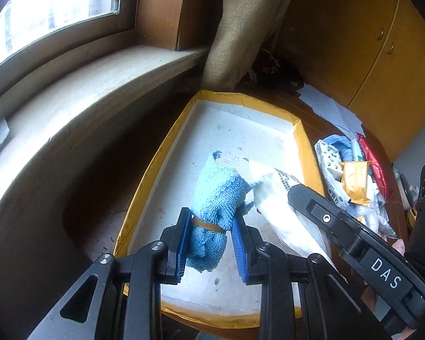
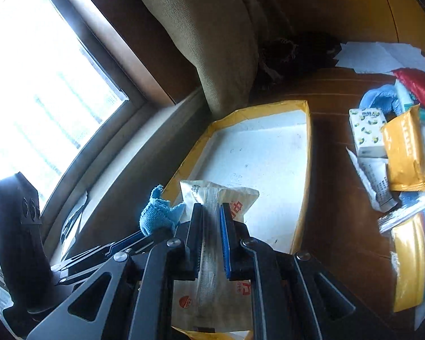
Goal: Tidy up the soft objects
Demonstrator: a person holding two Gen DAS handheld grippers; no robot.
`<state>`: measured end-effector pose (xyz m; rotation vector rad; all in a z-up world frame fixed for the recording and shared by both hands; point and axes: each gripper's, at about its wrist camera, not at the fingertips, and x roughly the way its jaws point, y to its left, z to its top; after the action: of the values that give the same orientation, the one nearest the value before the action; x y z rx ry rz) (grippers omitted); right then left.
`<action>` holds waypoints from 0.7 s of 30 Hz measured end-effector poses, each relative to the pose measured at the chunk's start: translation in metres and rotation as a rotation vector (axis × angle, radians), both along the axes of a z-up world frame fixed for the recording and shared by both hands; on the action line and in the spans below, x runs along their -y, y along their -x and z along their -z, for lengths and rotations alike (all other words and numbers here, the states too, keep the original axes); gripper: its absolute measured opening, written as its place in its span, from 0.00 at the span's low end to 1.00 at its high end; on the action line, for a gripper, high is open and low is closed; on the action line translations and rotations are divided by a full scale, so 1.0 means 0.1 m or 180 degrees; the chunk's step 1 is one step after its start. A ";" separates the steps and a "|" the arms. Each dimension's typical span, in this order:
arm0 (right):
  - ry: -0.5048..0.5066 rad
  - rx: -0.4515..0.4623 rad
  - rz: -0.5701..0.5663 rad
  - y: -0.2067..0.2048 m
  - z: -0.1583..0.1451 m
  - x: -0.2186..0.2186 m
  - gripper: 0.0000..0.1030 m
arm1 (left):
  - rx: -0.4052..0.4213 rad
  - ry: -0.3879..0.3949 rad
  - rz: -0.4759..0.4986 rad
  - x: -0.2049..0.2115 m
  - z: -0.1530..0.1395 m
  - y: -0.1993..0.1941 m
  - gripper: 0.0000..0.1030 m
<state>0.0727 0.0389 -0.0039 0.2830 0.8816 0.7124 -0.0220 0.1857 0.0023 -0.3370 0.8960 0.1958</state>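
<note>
A white tray with a yellow rim (image 1: 167,147) lies on the brown table; it also shows in the right wrist view (image 2: 304,170). My left gripper (image 1: 212,243) is shut on a rolled blue cloth (image 1: 218,195) bound with a rubber band, held over the tray. My right gripper (image 2: 211,238) is shut on a white soft packet (image 2: 218,195) with red print, just beside the cloth (image 2: 158,215). The packet (image 1: 272,198) and the right gripper's black finger (image 1: 340,221) appear to the right of the cloth in the left wrist view.
A pile of packets lies right of the tray: a patterned tissue pack (image 2: 367,130), orange packets (image 2: 402,150), a red bag (image 2: 422,85) and a blue cloth (image 2: 379,99). A window sill (image 1: 79,107) runs on the left. A beige curtain (image 1: 240,28) hangs behind the tray.
</note>
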 end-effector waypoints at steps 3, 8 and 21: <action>0.0084 -0.0004 -0.0003 0.02 0.07 -0.09 0.11 | -0.0063 -0.0016 -0.0008 -0.01 0.07 -0.05 0.27; 0.0232 -0.0005 0.0022 0.06 0.18 -0.19 0.11 | -0.0267 -0.0074 -0.0013 -0.04 0.19 -0.10 0.29; -0.0211 0.0057 -0.0135 0.33 -0.03 0.10 0.77 | -0.0044 0.0101 -0.0103 -0.08 0.03 0.21 0.72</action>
<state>0.0399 0.0284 -0.0012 0.3173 0.8501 0.7835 -0.0430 0.1937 -0.0011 -0.3803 0.9084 0.2142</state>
